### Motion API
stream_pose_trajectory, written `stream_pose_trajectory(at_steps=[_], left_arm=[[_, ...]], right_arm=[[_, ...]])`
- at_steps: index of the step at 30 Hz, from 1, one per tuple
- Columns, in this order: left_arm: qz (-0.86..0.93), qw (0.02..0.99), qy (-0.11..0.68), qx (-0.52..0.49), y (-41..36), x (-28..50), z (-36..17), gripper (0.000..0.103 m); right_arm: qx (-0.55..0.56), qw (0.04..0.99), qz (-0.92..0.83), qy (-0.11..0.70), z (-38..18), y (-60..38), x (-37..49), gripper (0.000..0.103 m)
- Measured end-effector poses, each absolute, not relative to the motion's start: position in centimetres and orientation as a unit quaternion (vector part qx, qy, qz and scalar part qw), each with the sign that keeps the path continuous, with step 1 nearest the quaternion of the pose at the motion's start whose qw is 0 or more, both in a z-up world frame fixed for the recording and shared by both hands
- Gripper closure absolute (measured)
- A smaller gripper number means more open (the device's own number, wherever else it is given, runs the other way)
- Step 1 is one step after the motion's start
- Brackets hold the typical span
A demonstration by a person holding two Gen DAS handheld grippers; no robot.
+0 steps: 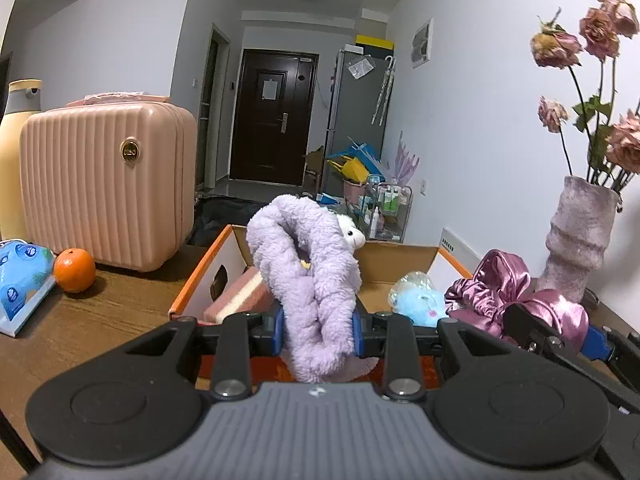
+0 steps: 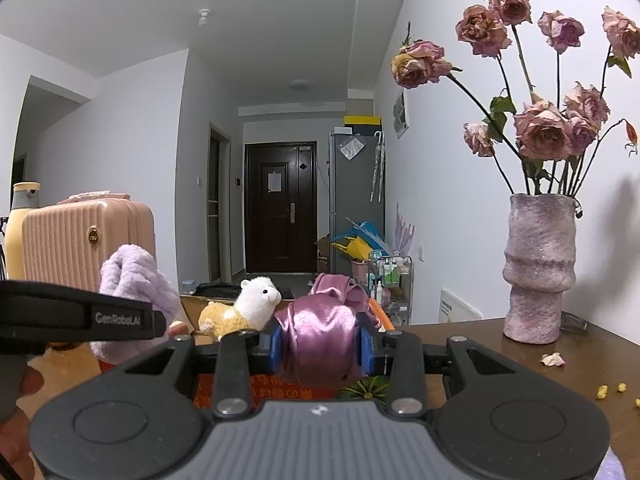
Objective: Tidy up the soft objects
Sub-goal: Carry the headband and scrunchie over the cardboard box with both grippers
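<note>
While both loads hang over the near edge of the cardboard box (image 1: pixel 208 268), risks first, from left to right. Well apart on the far left: tissue pack (image 1: pixel 20 284), orange (image 1: pixel 75 270), pink suitcase (image 1: pixel 108 184), none in the way. Left gripper (image 1: pixel 318 334) clamped on the fluffy lilac band (image 1: pixel 304 272), jaws squeezed close around its lower loop; most of the bulk standing above the pads, so likely to flop sideways and catch on the orange-trimmed box rim on release, or drag along with the pads if the pile clings. Long axis of the band near upright, folded top leaning away toward the door. Inside the box: pink sponge block (image 1: pixel 240 296), alpaca plush (image 2: pixel 244 312), blue fluffy toy (image 1: pixel 420 304); crowding could leave a dropped piece perched on top. Right gripper (image 2: pixel 320 346) clamped on the purple satin cap (image 2: pixel 320 328), fabric bunched between the blue pads; slippery, so apt to slide out early onto the table (image 2: pixel 480 344). Long axis of the cap roughly upright too, loose folds spilling forward. Farthest right, vase of dried roses (image 2: pixel 538 268): a wide swing of the right hand could knock it.
</note>
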State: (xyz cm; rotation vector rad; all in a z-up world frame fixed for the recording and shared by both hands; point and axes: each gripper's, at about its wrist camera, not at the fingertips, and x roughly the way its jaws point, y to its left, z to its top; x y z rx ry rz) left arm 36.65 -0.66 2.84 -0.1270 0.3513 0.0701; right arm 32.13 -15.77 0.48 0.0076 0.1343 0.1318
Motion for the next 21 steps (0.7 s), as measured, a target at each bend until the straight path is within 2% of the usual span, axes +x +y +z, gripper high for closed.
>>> stream_pose_trajectory(at_steps=[21], left_arm=[[0.049,0.984,0.16,-0.055,0.8,43.3,2.7,0.072]], right_arm=[[0.0,0.995,0.079,0.055,0.6,-12.3,39.5,0.068]])
